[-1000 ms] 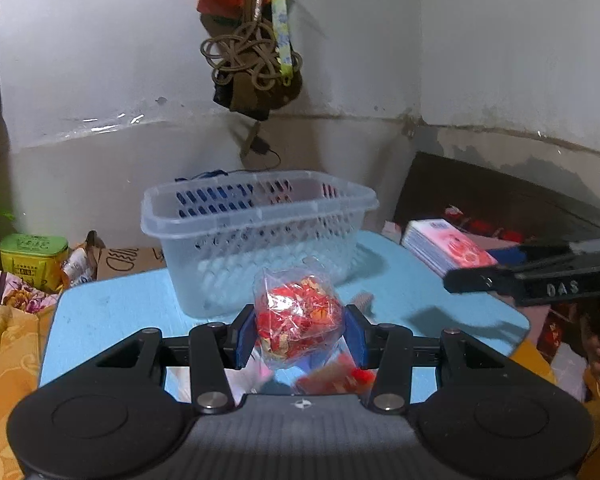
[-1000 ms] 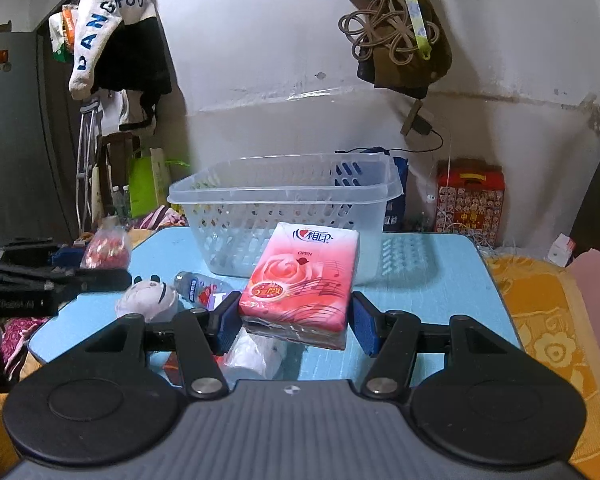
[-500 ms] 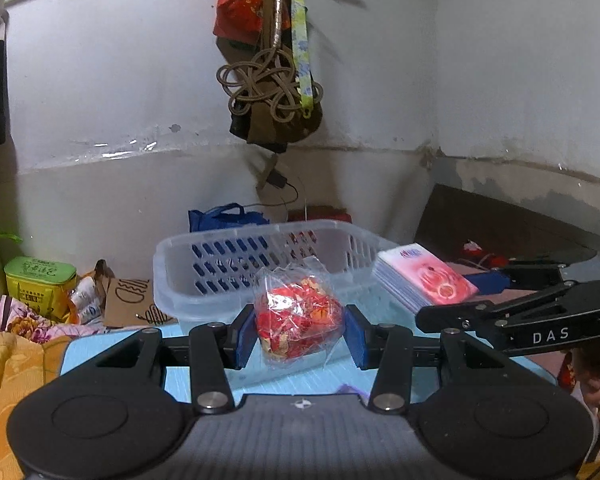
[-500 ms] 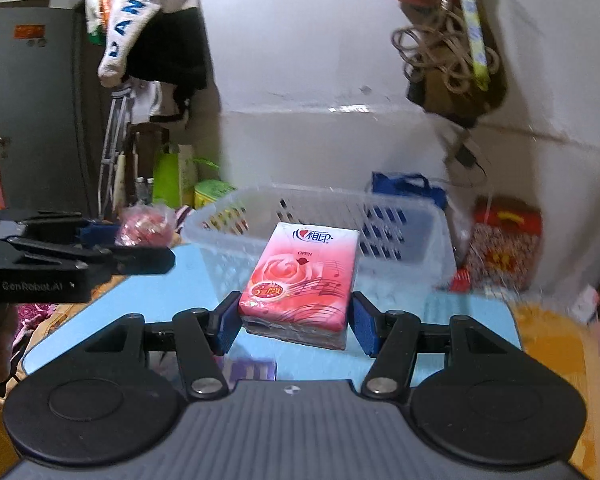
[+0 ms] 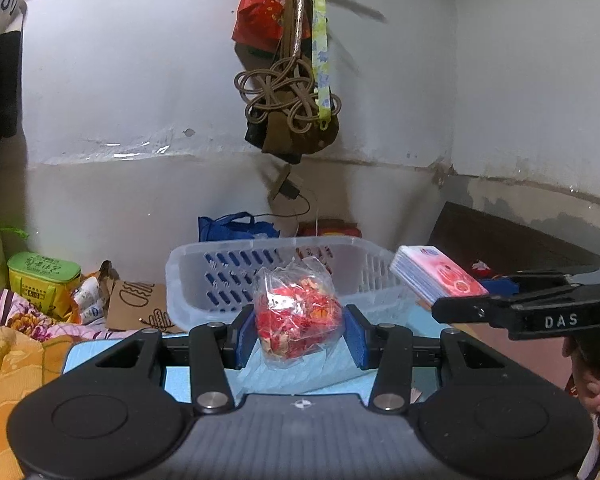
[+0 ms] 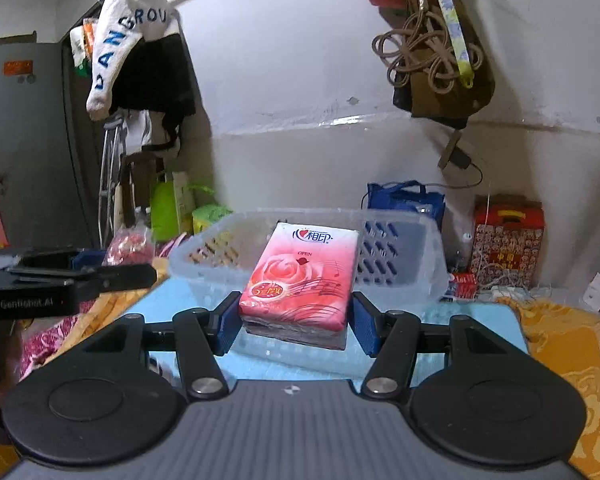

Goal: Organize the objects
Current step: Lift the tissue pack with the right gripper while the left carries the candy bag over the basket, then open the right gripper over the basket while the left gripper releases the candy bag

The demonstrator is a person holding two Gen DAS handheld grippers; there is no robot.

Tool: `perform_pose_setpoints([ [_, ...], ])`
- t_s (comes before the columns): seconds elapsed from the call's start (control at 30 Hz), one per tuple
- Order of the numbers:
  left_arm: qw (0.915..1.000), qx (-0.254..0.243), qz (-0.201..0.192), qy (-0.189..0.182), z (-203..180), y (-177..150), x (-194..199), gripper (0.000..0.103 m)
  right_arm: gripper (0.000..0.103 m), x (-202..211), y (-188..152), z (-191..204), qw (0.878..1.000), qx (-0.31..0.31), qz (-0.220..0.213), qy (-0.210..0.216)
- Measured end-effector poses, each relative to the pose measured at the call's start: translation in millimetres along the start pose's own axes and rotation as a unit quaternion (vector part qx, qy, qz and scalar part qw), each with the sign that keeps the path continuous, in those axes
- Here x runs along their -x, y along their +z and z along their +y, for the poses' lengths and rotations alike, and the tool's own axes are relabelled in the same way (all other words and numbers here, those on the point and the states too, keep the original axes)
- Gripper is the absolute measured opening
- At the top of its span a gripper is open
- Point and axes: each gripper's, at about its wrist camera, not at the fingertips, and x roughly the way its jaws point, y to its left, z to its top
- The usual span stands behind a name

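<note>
Both loads are in the air and neither has gone into the basket yet — that is about where the job stands. The left gripper [image 5: 299,330] has its fingers pinching a clear bag of red sweets [image 5: 298,314], held just in front of the near wall of the translucent plastic basket [image 5: 204,268]. The right gripper [image 6: 291,320] pinches a pink tissue pack [image 6: 302,276] by its two sides, lying flat and raised close to the basket's [image 6: 400,240] near rim; from the left wrist view the same pack [image 5: 436,276] hangs just beside the basket's right corner.

The basket stands on the light blue surface [image 5: 180,380], and what shows of its inside through the slotted walls looks empty, though its floor is mostly hidden behind the held things. So the picking up seems done for these two — what is left, by my reckoning, is to carry each over the rim, release it inside, and then see to whatever else lies on the surface, which these views hardly show.
</note>
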Motion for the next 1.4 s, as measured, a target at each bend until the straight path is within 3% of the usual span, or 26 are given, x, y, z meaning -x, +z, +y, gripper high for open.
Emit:
perform_pose_setpoints([
  [0.37, 0.9997, -0.004, -0.017, 0.017, 1, 48, -21, 0.050, 0.061, -25, 53, -8, 0.999, 0.033, -0.004, -0.041],
  [0.7, 0.9980, 0.014, 0.039, 0.048, 18, 50, -89, 0.050, 0.061, -73, 39, -39, 0.998, -0.013, 0.015, -0.060],
  [0.9, 0.9963, 0.020, 0.059, 0.059, 27, 46, -112, 0.050, 0.061, -84, 33, -39, 0.997, -0.005, 0.027, -0.073],
  [1.17, 0.9957, 0.010, 0.057, 0.072, 27, 43, -130, 0.051, 0.061, -95, 28, -34, 0.997, 0.020, 0.015, -0.074],
  [1.2, 0.9957, 0.009, 0.056, 0.073, 27, 43, -130, 0.057, 0.061, -96, 28, -34, 0.997, 0.019, 0.016, -0.074],
  [1.23, 0.9958, 0.009, 0.055, 0.072, 27, 44, -132, 0.061, 0.063, -97, 29, -34, 0.997, 0.018, 0.014, -0.073],
  [1.3, 0.9960, 0.007, 0.048, 0.076, 26, 43, -131, 0.074, 0.077, -99, 29, -34, 0.998, 0.012, 0.011, -0.066],
  [1.33, 0.9960, 0.001, 0.045, 0.078, 24, 43, -130, 0.076, 0.091, -98, 29, -35, 0.998, 0.006, 0.000, -0.065],
  [1.4, 0.9964, -0.010, 0.038, 0.075, 21, 42, -126, 0.081, 0.097, -94, 30, -32, 0.997, 0.007, -0.020, -0.072],
])
